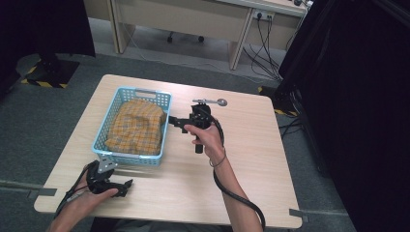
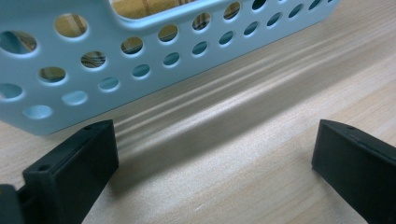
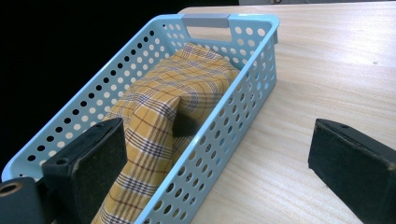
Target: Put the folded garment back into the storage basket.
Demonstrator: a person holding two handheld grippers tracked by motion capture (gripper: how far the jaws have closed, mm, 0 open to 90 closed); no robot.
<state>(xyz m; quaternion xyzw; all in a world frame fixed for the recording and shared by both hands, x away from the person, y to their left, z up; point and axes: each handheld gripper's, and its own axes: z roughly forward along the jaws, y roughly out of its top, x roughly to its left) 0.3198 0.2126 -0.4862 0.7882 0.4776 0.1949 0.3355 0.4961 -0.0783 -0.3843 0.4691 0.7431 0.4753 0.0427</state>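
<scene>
Yellow plaid cloth heaped in the blue basket on table's left; right gripper gaping empty at its right rim, left gripper wide, empty, near side.

A cloth lies in the basket on the table, a spoon to its right.

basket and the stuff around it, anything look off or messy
Nothing is spilled or damaged. The yellow plaid cloth sits bunched in a hump inside the blue basket rather than flat. A metal spoon lies alone on the table beyond the right gripper.
</scene>
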